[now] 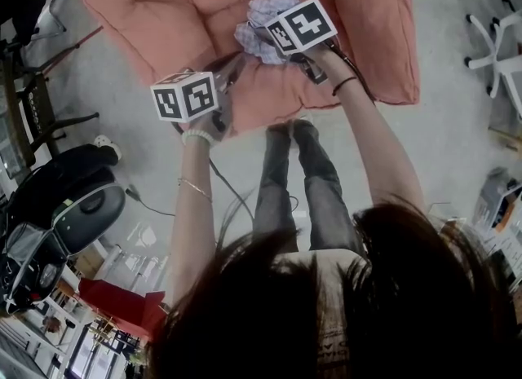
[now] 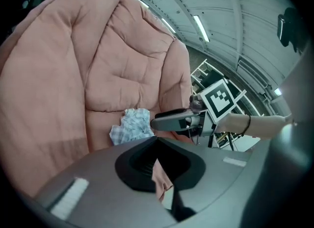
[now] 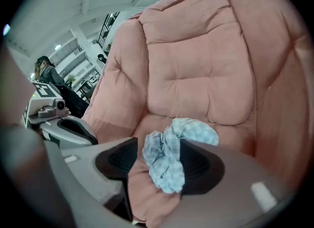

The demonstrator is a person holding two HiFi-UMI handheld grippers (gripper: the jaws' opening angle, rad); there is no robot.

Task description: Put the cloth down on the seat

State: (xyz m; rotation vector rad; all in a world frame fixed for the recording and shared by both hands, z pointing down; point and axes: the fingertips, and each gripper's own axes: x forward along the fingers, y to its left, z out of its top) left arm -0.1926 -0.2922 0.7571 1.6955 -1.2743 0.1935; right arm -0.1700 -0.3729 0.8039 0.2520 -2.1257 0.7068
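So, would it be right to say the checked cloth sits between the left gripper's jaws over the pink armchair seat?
The side is wrong: the checked cloth sits between the right gripper's jaws over the pink armchair seat, as the right gripper view shows.

Bright ceiling lights (image 2: 200,26); fisheye-warped edges.

A pale blue-and-white checked cloth (image 1: 263,20), crumpled into a loose bunch, rests on the salmon-pink quilted seat (image 1: 277,99) of a padded armchair, about mid-width, just in front of the tufted backrest
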